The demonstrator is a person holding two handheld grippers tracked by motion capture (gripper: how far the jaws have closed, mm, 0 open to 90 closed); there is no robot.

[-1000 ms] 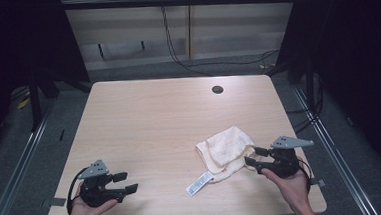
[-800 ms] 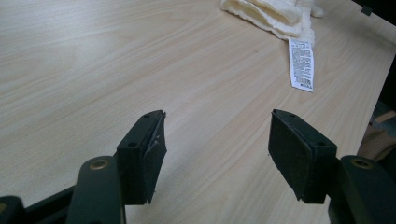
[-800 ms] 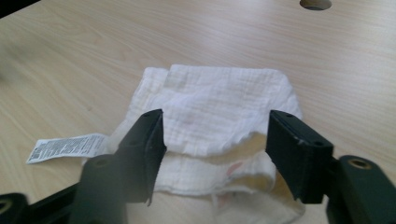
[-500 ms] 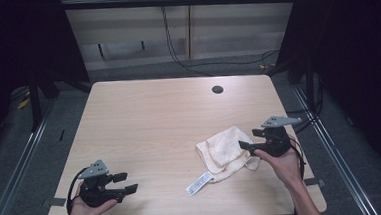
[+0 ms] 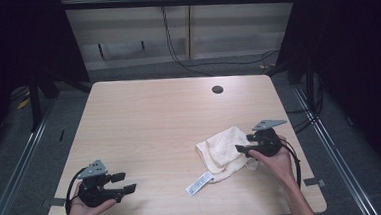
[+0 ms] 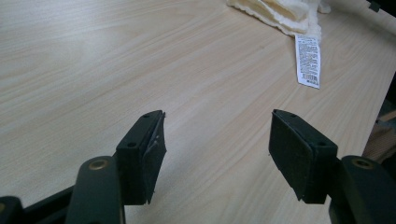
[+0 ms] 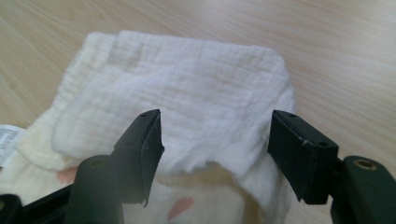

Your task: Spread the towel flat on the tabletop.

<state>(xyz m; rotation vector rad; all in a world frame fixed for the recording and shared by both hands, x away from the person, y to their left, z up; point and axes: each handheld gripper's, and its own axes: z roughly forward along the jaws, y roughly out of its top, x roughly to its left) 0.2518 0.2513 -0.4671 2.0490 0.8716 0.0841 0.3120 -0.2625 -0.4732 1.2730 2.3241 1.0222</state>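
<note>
A light wooden worktop (image 5: 150, 130) has a dark round grommet hole (image 5: 217, 90) near its far edge; black cables (image 5: 175, 53) hang behind it.

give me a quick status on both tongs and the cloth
Left tongs open, idle over bare table. Right tongs open over crumpled cream muslin cloth, just widened, not gripping. Nothing in the way.

Cream cloth (image 5: 226, 148), white tag (image 5: 199, 183), pale wood table (image 5: 154, 119).

Both hands low and apart; left gripper (image 5: 125, 182) gapes, right gripper (image 5: 242, 150) likewise (jaws apparently just widened).
</note>
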